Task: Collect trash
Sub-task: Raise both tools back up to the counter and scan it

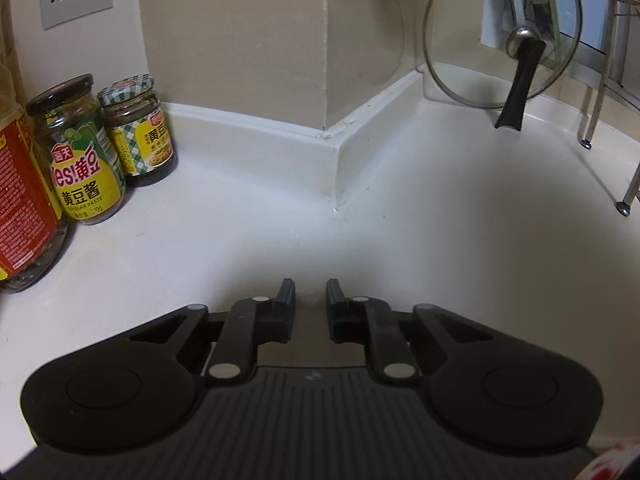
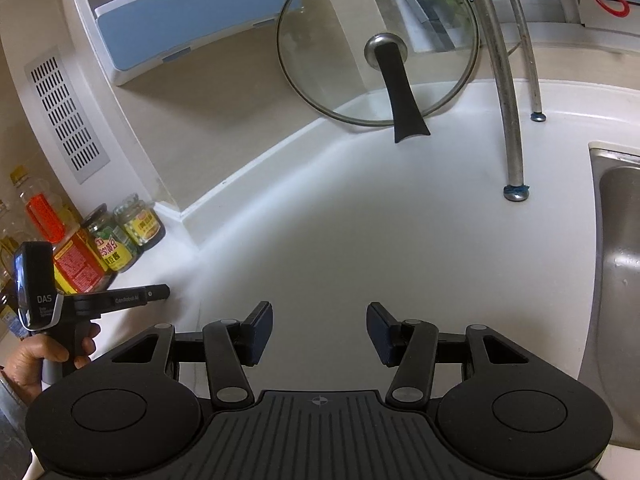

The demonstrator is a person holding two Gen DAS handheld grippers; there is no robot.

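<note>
Hovering over countertop (image 2: 400,240) — both grippers (image 2: 320,332) empty.

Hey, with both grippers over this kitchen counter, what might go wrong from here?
The glass lid leans upright against the wall; a bump from the right gripper might topple it. The sauce jars stand close beside the left gripper, so a sideways sweep may knock them over. No trash shows here.

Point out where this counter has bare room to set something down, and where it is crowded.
Free: the wide white counter between the jars, the glass lid leaning on the wall, the rack legs and the sink. Crowded: the left corner, where jars and bottles stand packed together, with the left gripper beside them.
</note>
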